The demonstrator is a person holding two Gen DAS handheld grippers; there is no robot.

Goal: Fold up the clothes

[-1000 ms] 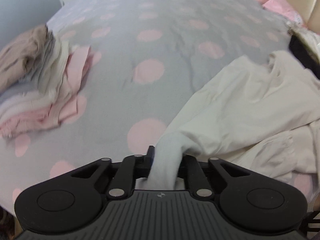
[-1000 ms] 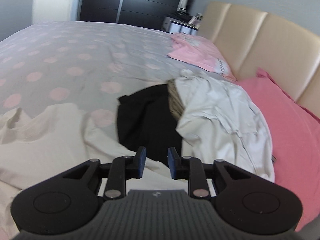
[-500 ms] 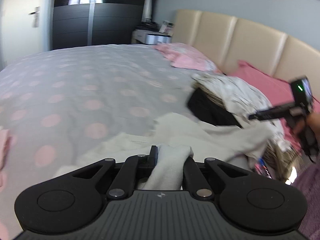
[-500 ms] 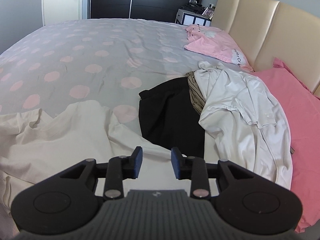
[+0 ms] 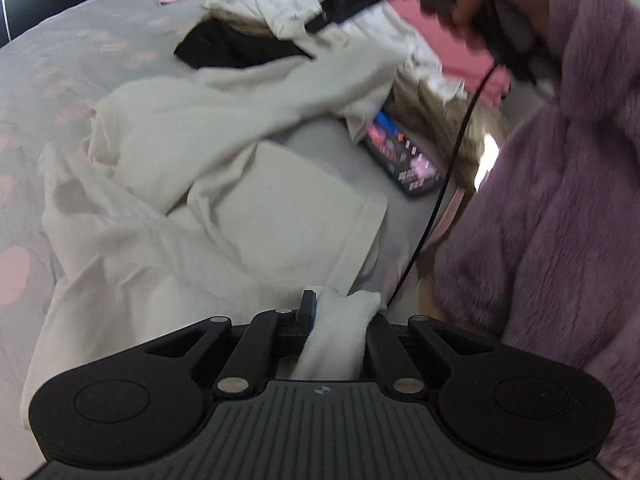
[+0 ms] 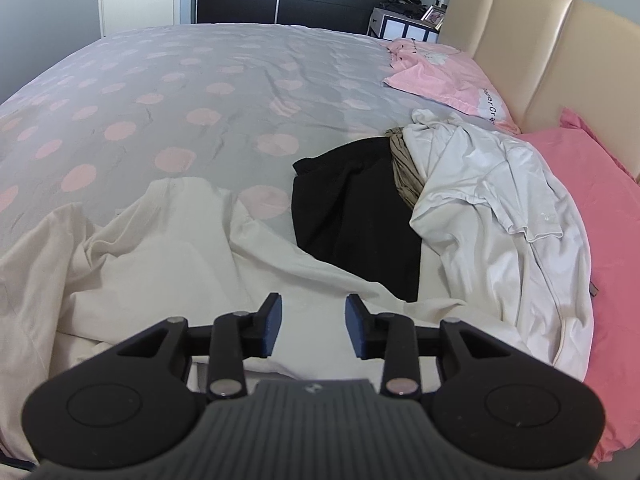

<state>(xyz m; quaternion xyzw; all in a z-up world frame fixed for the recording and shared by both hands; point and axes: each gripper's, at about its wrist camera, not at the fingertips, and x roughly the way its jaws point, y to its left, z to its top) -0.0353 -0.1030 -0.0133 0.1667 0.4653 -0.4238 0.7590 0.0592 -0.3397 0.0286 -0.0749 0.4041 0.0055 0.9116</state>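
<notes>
Bed surface: left gripper clamped on cream garment edge, carrying the fold; right gripper just above it, jaws apart after opening, nothing between.

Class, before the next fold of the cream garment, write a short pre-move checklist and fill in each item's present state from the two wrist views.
1. Left tool shut on the cream garment: ok; a bunched end of fabric sits between its pads.
2. Right tool free to take a second hold: ok; its pads have just been opening, with nothing between them.
3. Garment lying flat: not ok; it is rumpled and folded over itself.
4. Black garment separate from the cream one: not ok; the cream fabric overlaps its near edge.
5. Dark printed item clear of the fold area: cannot tell; it lies close beside the garment.
</notes>
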